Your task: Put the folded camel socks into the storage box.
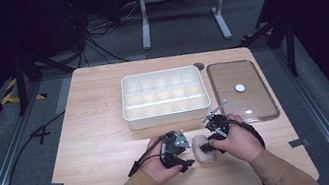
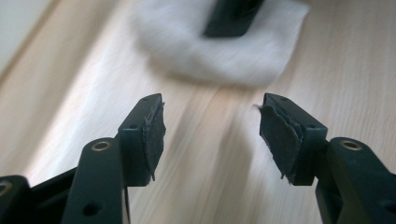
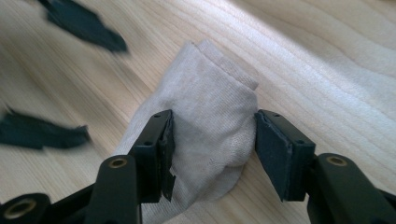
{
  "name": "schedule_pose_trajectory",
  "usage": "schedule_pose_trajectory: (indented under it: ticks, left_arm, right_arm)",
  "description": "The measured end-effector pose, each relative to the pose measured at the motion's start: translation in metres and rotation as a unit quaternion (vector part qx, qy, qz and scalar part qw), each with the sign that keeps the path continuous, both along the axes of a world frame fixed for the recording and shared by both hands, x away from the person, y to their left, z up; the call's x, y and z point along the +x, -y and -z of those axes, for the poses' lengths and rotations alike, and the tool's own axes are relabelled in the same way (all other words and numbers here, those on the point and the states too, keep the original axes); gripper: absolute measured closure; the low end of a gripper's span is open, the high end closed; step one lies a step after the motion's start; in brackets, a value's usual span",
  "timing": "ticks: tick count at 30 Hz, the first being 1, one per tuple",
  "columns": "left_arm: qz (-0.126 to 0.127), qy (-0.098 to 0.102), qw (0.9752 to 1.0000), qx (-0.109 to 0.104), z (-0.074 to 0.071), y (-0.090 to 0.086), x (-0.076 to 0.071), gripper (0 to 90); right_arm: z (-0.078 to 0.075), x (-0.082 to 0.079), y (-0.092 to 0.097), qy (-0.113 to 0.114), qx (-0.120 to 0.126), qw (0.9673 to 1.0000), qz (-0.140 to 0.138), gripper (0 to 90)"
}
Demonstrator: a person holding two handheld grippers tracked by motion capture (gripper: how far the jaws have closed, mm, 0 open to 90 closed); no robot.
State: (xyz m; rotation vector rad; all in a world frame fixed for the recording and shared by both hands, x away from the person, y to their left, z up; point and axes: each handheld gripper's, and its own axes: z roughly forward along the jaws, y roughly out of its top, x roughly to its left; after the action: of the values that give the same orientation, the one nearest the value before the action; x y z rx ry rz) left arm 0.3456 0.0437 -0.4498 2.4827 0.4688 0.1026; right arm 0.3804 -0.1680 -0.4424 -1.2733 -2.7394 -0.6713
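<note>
A folded beige sock (image 1: 205,149) lies on the wooden table near its front edge, between my two hands. In the right gripper view the sock (image 3: 210,107) bulges up between the jaws of my right gripper (image 3: 212,149), which stand wide on either side of it, the pads at its sides without squeezing. My right gripper (image 1: 213,140) sits at the sock's right. My left gripper (image 1: 187,161) is at the sock's left. In its own view the left gripper (image 2: 211,133) is open over bare wood, with the blurred sock (image 2: 187,42) just ahead.
A white compartment tray (image 1: 126,104) stands at the table's middle, beyond my hands. To its right lies a clear lid (image 1: 256,107) with a small white disc (image 1: 240,88) on it. The table's front edge is close behind the sock.
</note>
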Motion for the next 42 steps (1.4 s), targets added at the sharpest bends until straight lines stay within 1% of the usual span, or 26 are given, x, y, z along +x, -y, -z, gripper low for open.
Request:
schedule_pose_trajectory:
  ticks: [2,5,8,9,10,13,14,15,18,19,20,21,23,24,27,29,31,33,34,35,36,37,39,40,41,42]
  left_arm:
    - [-0.017,0.007,0.9998,-0.006,-0.004,-0.016,0.002,40.4]
    - [-0.045,0.013,0.9989,-0.012,-0.007,-0.035,0.002,40.3]
    - [-0.063,0.013,0.9978,-0.016,-0.008,-0.049,0.001,40.3]
    - [-0.069,0.012,0.9974,-0.018,-0.008,-0.051,0.001,40.3]
    - [-0.075,0.012,0.9969,-0.020,-0.008,-0.054,0.000,40.2]
    - [-0.080,0.012,0.9965,-0.020,-0.008,-0.057,-0.002,40.1]
    - [-0.081,0.013,0.9964,-0.022,-0.007,-0.057,-0.003,40.1]
    - [-0.085,0.015,0.9961,-0.019,-0.007,-0.058,-0.003,40.1]
    - [-0.086,0.013,0.9960,-0.019,-0.006,-0.058,-0.003,39.9]
    - [-0.088,0.012,0.9958,-0.020,-0.006,-0.059,-0.004,39.8]
    - [-0.091,0.012,0.9956,-0.019,-0.007,-0.059,-0.004,39.8]
    - [-0.091,0.014,0.9955,-0.020,-0.007,-0.060,-0.005,39.7]
    - [-0.092,0.015,0.9954,-0.022,-0.007,-0.061,-0.005,39.7]
    - [-0.097,0.014,0.9949,-0.022,-0.007,-0.064,-0.005,39.7]
    - [-0.103,0.013,0.9942,-0.026,-0.006,-0.068,-0.003,39.7]
    - [-0.110,0.013,0.9934,-0.029,-0.007,-0.072,-0.002,39.8]
    - [-0.115,0.015,0.9927,-0.033,-0.008,-0.077,0.000,39.9]
    - [-0.125,0.018,0.9914,-0.034,-0.009,-0.083,0.001,39.9]
    - [-0.130,0.018,0.9906,-0.039,-0.009,-0.086,0.002,39.9]
    - [-0.137,0.017,0.9896,-0.042,-0.010,-0.091,0.003,39.9]
    - [-0.140,0.019,0.9890,-0.044,-0.010,-0.093,0.004,39.9]
    - [-0.148,0.018,0.9877,-0.048,-0.010,-0.096,0.005,40.0]
    - [-0.154,0.018,0.9864,-0.053,-0.011,-0.103,0.007,40.0]
    - [-0.159,0.023,0.9855,-0.053,-0.012,-0.105,0.007,40.0]
    - [-0.163,0.023,0.9849,-0.054,-0.013,-0.108,0.007,40.0]
    - [-0.163,0.023,0.9849,-0.054,-0.013,-0.108,0.007,40.0]
  right_arm:
    - [0.001,0.003,0.000,-0.010,-0.001,0.9999,-0.003,46.1]
    - [0.002,0.009,-0.002,-0.031,-0.006,0.9994,-0.010,47.0]
    - [0.003,0.014,-0.006,-0.053,-0.007,0.9984,-0.016,49.4]
    - [0.003,0.016,-0.006,-0.060,-0.010,0.9980,-0.018,51.6]
    - [0.003,0.017,-0.007,-0.068,-0.007,0.9975,-0.017,54.1]
    - [0.003,0.020,-0.008,-0.080,-0.007,0.9964,-0.025,57.0]
    - [0.004,0.020,-0.008,-0.085,-0.003,0.9961,-0.024,57.6]
    - [0.004,0.021,-0.008,-0.085,-0.002,0.9961,-0.025,58.1]
    - [0.005,0.021,-0.008,-0.094,0.007,0.9950,-0.034,61.0]
    - [0.006,0.021,-0.009,-0.102,0.013,0.9940,-0.037,62.7]
    - [0.008,0.022,-0.011,-0.117,0.024,0.9919,-0.042,64.8]
    - [0.009,0.022,-0.013,-0.123,0.029,0.9909,-0.044,65.6]
    - [0.008,0.021,-0.016,-0.122,0.024,0.9909,-0.053,67.6]
    - [0.008,0.021,-0.017,-0.121,0.024,0.9909,-0.053,69.0]
    - [0.007,0.021,-0.016,-0.121,0.030,0.9906,-0.058,71.6]
    - [0.006,0.020,-0.016,-0.115,0.031,0.9910,-0.062,72.6]
    - [0.004,0.018,-0.016,-0.103,0.030,0.9919,-0.068,73.2]
    - [0.002,0.015,-0.016,-0.085,0.041,0.9930,-0.071,73.5]
    - [-0.002,0.014,-0.015,-0.065,0.051,0.9940,-0.073,73.5]
    - [-0.006,0.012,-0.015,-0.052,0.055,0.9948,-0.068,73.5]
    - [-0.011,0.011,-0.014,-0.032,0.067,0.9951,-0.066,73.5]
    - [-0.014,0.011,-0.013,-0.020,0.076,0.9948,-0.065,73.5]
    - [-0.021,0.010,-0.011,0.009,0.093,0.9938,-0.061,73.5]
    - [-0.025,0.010,-0.009,0.026,0.101,0.9928,-0.059,73.4]
    - [-0.029,0.009,-0.007,0.039,0.109,0.9916,-0.058,73.5]
    - [-0.029,0.009,-0.007,0.039,0.109,0.9916,-0.058,73.5]
